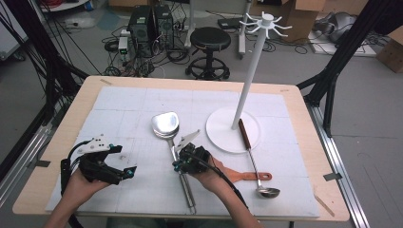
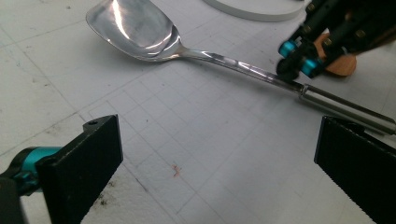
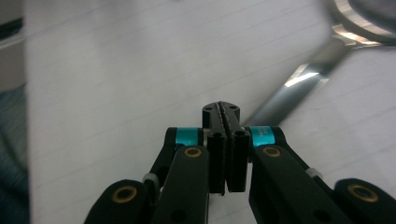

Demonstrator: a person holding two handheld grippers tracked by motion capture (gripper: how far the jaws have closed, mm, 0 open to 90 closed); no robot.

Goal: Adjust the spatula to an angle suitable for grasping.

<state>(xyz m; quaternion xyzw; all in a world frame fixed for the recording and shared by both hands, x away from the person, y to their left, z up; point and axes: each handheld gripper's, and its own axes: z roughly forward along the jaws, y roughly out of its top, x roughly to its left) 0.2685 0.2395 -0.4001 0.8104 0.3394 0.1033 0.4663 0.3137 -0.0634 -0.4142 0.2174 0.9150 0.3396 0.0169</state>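
polished steel spatula [image 1: 167, 130], broad rounded blade and slim tubular handle, lies on the white gridded mat [image 1: 123, 109] toward the desk's near edge. right gripper [image 1: 182, 159] has its ridged black fingers [image 3: 217, 140] pressed together, tip at the handle's neck. left gripper [image 1: 124, 173] fingers [image 2: 79, 168] spread wide, near the front-left corner.

High view: above the near table edge [image 1: 294, 95], facing forward and down. Left gripper view: low over the mat, near, aimed at the steel spatula [image 2: 140, 32]. Right gripper view: very close (blurred); shares that spatula's handle.
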